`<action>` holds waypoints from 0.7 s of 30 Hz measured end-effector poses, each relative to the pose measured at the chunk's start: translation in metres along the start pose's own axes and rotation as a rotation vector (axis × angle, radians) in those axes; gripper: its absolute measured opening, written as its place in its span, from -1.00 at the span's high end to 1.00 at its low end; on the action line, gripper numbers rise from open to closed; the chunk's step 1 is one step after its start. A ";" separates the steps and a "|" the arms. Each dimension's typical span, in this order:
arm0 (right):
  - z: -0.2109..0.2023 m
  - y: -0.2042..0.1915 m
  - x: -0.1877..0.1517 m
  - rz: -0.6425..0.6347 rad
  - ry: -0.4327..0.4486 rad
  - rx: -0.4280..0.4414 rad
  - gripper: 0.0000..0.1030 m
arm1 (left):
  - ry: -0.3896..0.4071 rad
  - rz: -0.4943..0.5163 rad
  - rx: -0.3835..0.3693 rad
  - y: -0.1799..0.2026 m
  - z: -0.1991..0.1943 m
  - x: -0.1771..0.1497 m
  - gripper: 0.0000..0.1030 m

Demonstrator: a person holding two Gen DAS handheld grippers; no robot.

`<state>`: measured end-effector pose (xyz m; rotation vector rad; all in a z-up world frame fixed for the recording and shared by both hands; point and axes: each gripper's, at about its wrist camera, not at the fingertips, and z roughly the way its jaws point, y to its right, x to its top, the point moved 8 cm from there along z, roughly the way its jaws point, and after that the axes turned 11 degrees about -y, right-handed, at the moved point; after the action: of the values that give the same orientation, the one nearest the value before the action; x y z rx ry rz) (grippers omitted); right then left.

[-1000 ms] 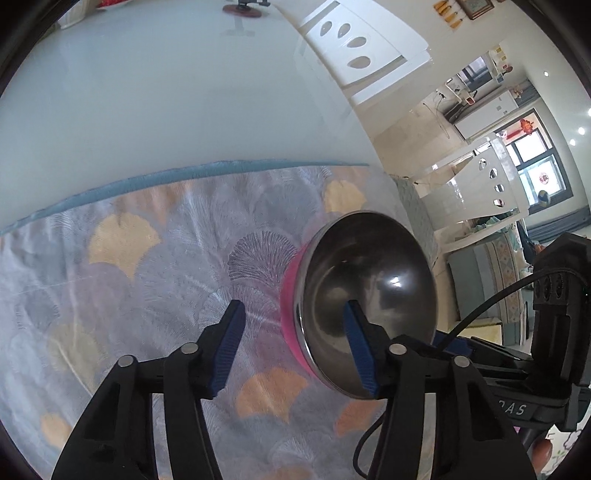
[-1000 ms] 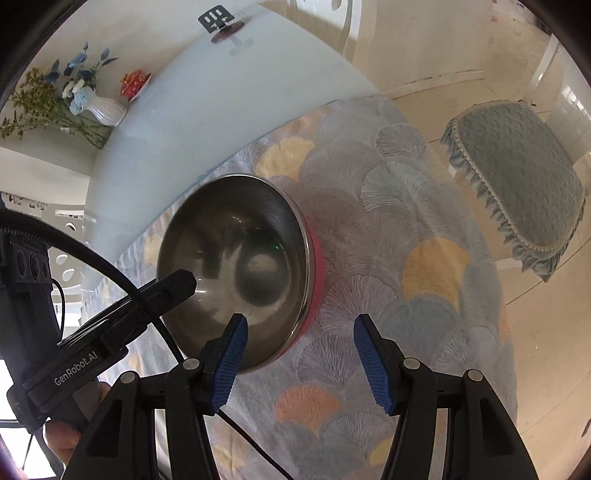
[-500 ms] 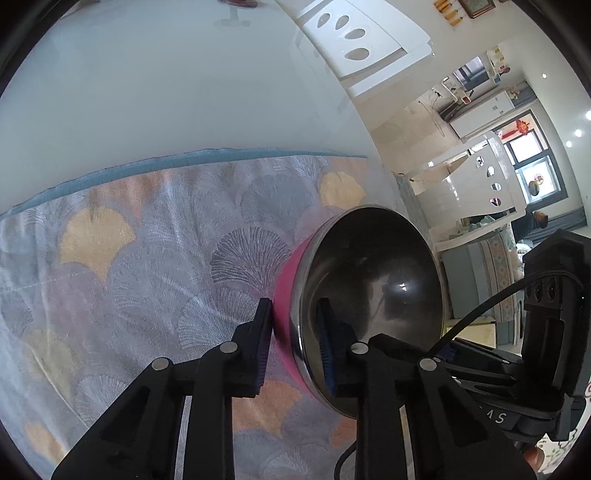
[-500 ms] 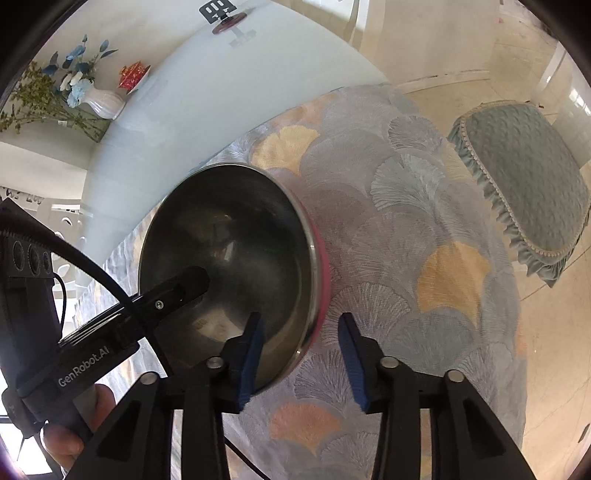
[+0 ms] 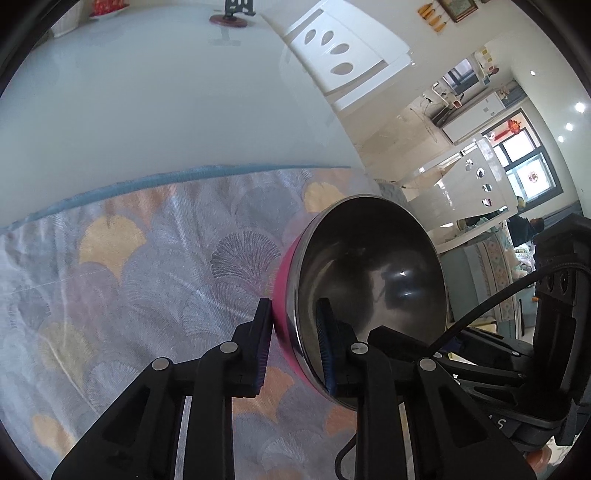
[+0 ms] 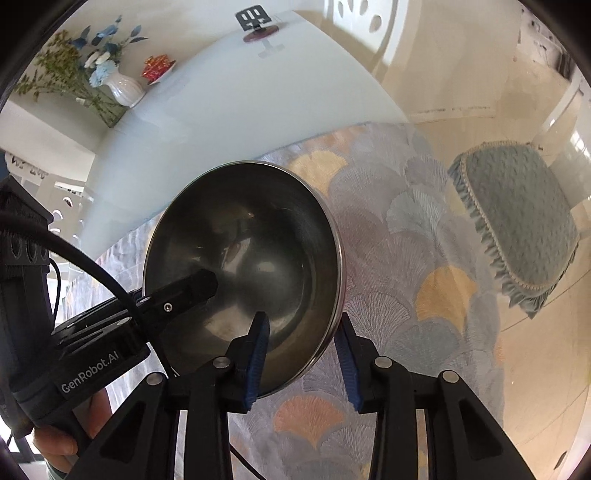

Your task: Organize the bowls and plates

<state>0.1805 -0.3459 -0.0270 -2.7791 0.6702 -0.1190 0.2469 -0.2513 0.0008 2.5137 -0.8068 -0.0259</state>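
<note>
Both grippers straddle bowl [image 5: 369, 280] rim; its base hidden.

I see the bowl [image 5: 369, 291] resting on the cloth [image 5: 147, 295], near the cloth's right edge. Behind the cloth lies the bare table [image 5: 166, 103]. At the table's far edge stand a phone stand [image 6: 256, 24], and left of it a vase [image 6: 123, 90]. Right of the cloth sits 1 cushioned chair [image 6: 517, 221].
</note>
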 end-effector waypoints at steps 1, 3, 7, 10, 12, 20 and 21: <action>-0.003 -0.001 0.000 -0.008 0.006 -0.005 0.32 | 0.005 0.005 0.002 0.002 -0.004 -0.001 0.60; -0.012 -0.005 -0.003 -0.020 0.018 -0.011 0.32 | 0.024 0.019 0.007 0.007 -0.015 -0.002 0.60; -0.035 -0.014 -0.010 -0.040 0.042 -0.005 0.32 | 0.072 0.041 0.022 0.019 -0.039 -0.010 0.60; -0.054 -0.020 -0.019 -0.054 0.066 -0.008 0.32 | 0.116 0.063 0.035 0.031 -0.063 -0.020 0.60; -0.069 -0.024 -0.028 -0.064 0.087 -0.013 0.32 | 0.136 0.074 0.036 0.038 -0.075 -0.028 0.60; -0.115 -0.045 -0.075 -0.095 0.144 -0.020 0.32 | 0.212 0.084 0.034 0.063 -0.122 -0.077 0.60; -0.120 -0.048 -0.083 -0.099 0.150 -0.023 0.32 | 0.215 0.080 0.032 0.066 -0.125 -0.082 0.60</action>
<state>0.1106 -0.2973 0.1005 -2.8471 0.5712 -0.3454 0.1642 -0.1957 0.1302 2.4579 -0.8231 0.2816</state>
